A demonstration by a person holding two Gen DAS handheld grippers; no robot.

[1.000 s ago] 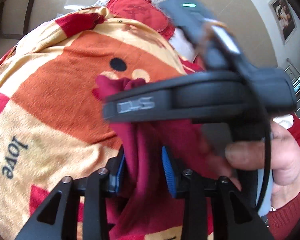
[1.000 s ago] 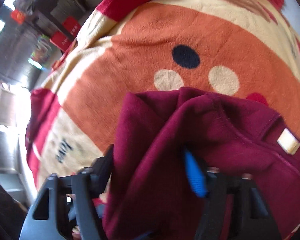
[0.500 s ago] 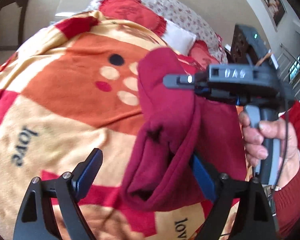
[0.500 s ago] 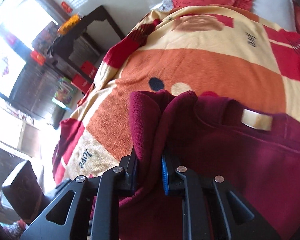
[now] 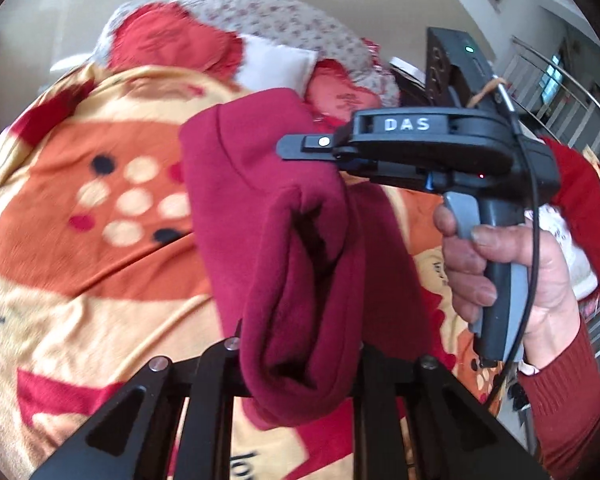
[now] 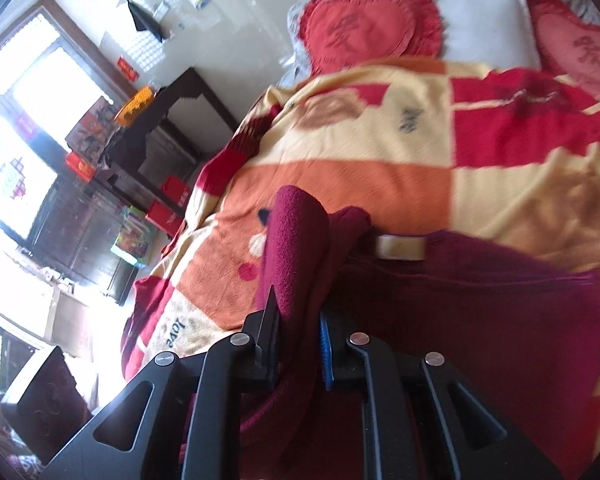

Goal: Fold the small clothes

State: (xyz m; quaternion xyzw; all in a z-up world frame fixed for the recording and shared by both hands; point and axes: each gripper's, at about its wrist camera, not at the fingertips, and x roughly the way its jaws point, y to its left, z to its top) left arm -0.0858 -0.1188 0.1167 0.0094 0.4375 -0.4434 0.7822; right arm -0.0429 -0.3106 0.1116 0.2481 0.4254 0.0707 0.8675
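Observation:
A dark red garment (image 5: 268, 208) hangs bunched above the orange, cream and red blanket (image 5: 60, 240). Its thick folded roll lies between the fingers of my left gripper (image 5: 300, 360), whose jaws are closing and press on it. The cloth hides the pads. My right gripper (image 6: 298, 320) is shut on a raised fold near the neckline, beside a cream label (image 6: 400, 247). The rest of the garment (image 6: 480, 300) spreads to the right. In the left wrist view the right gripper's black housing (image 5: 440, 148) bites the garment's upper edge, held by a hand (image 5: 500, 264) in a red sleeve.
The blanket (image 6: 380, 160) covers a bed. At its head lie a red heart cushion (image 6: 364, 32), a white pillow (image 6: 488, 20) and a floral quilt (image 5: 280, 20). A dark cabinet (image 6: 152, 152) with boxes stands left of the bed. A metal railing (image 5: 560, 80) is far right.
The left jaws swung wide, then closed on the garment's rolled fold. The right jaws shut on the neckline fold. Both hands rose and the garment came up off the blanket.

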